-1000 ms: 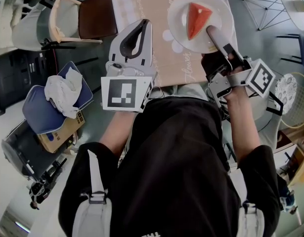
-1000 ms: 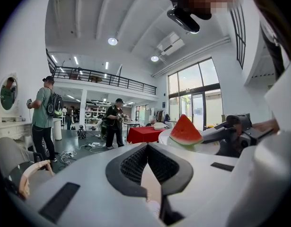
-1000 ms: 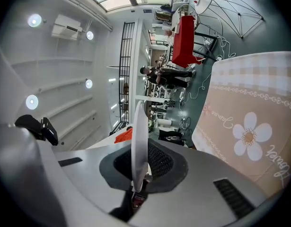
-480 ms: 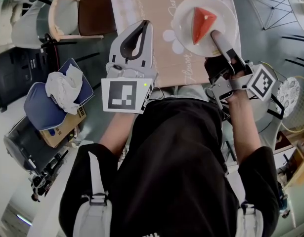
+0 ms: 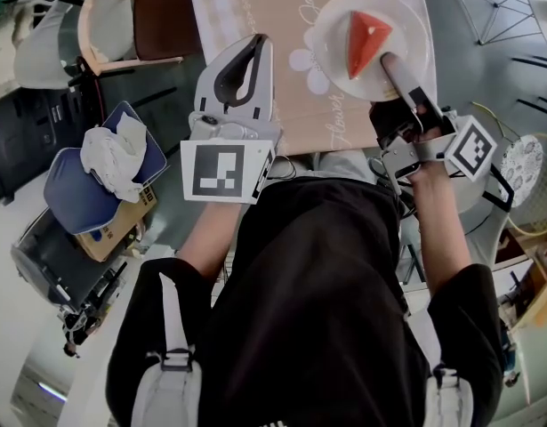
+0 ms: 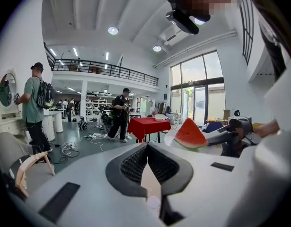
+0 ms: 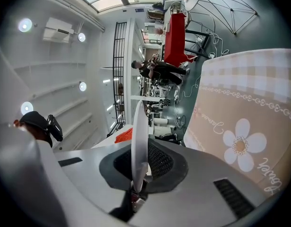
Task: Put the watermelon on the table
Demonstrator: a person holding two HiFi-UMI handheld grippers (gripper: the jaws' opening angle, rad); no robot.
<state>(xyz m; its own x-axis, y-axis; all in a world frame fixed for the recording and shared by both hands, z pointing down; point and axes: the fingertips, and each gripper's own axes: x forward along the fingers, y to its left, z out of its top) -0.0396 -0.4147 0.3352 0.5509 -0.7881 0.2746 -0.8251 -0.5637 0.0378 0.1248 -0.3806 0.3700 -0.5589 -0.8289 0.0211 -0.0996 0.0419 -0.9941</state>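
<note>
A red wedge of watermelon lies on a white plate over the beige flowered tablecloth. My right gripper is shut on the plate's near rim and holds the plate about level. The right gripper view shows the plate edge-on between the jaws, with a sliver of watermelon behind it. Whether the plate rests on the cloth I cannot tell. My left gripper hovers over the cloth left of the plate, shut and empty. From the left gripper view the watermelon shows to the right.
A wooden-framed chair stands at the table's left end. A blue seat with a white cloth and a cardboard box lie on the floor to the left. A wire basket is on the right. People and a red table stand far off.
Both grippers have sunk a little toward the table, and the plate with the watermelon has drifted slightly right. The right grip on the plate's rim is unchanged.
</note>
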